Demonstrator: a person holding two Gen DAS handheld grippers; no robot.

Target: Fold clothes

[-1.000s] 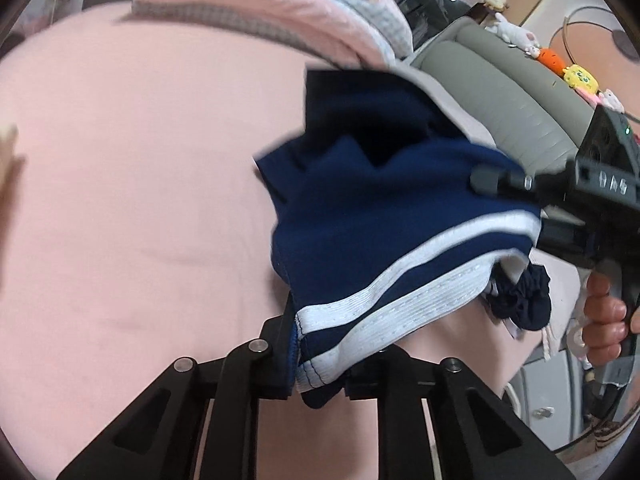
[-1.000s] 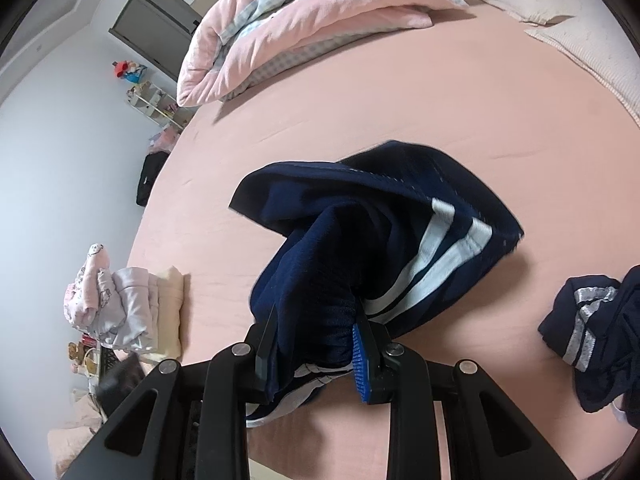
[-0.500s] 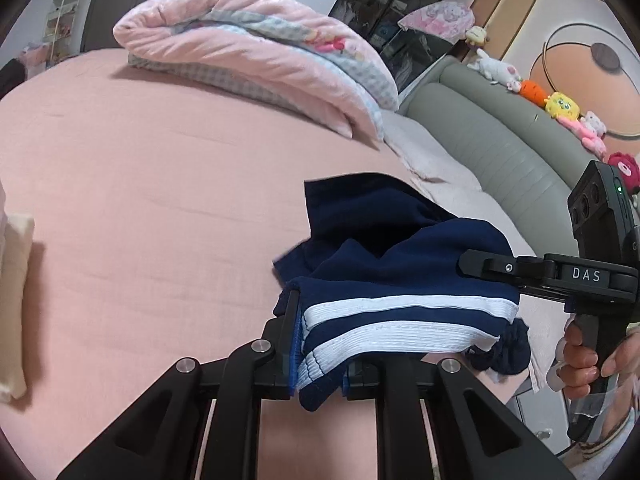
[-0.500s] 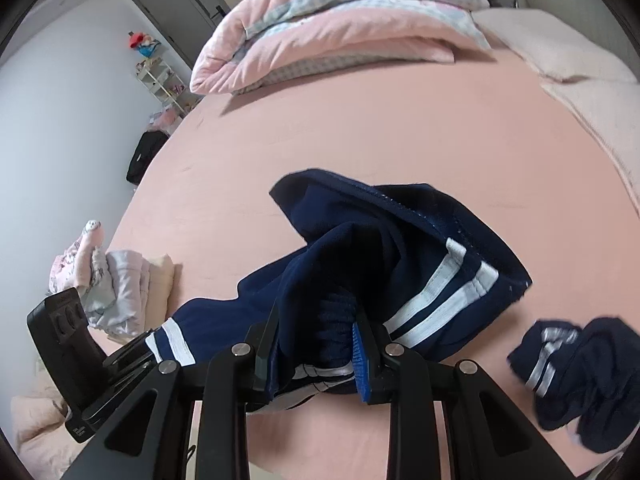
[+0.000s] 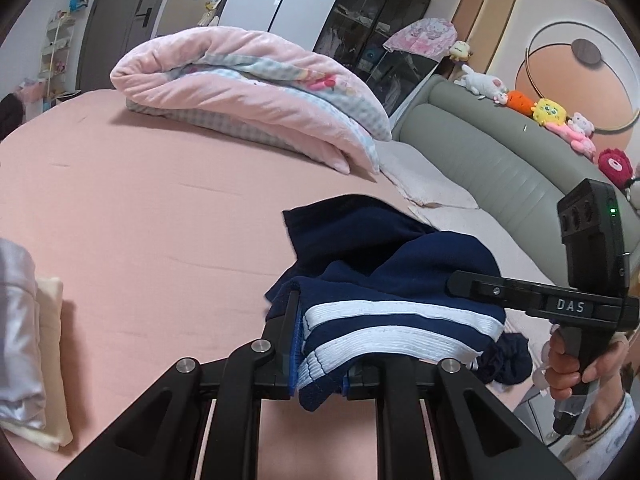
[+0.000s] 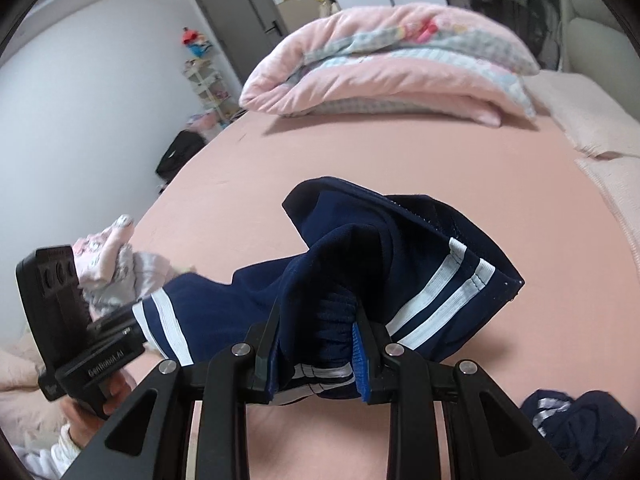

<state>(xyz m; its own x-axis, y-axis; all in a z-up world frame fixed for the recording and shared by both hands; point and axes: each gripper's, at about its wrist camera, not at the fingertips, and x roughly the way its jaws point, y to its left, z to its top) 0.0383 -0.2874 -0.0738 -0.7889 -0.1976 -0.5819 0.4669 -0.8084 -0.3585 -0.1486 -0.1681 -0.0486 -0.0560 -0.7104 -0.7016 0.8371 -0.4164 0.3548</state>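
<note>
Left wrist view: left tongs (image 5: 320, 364) and right tongs (image 6: 316, 344) are both clamping navy shorts (image 6: 400, 264); pulling evenly toward three and nine o'clock should be flattening them.

The left wrist view sits low and close behind its own fingers, facing across the pink bed (image 5: 140, 216) toward the far folded quilt (image 5: 256, 92) and the grey headboard (image 5: 492, 160) at right. The right wrist view looks the same way from further right, taking in the door (image 6: 240, 16) and wall at left. Both share the bed, the quilt and the navy shorts (image 5: 396, 304) held close, and each sees the other gripper.
</note>
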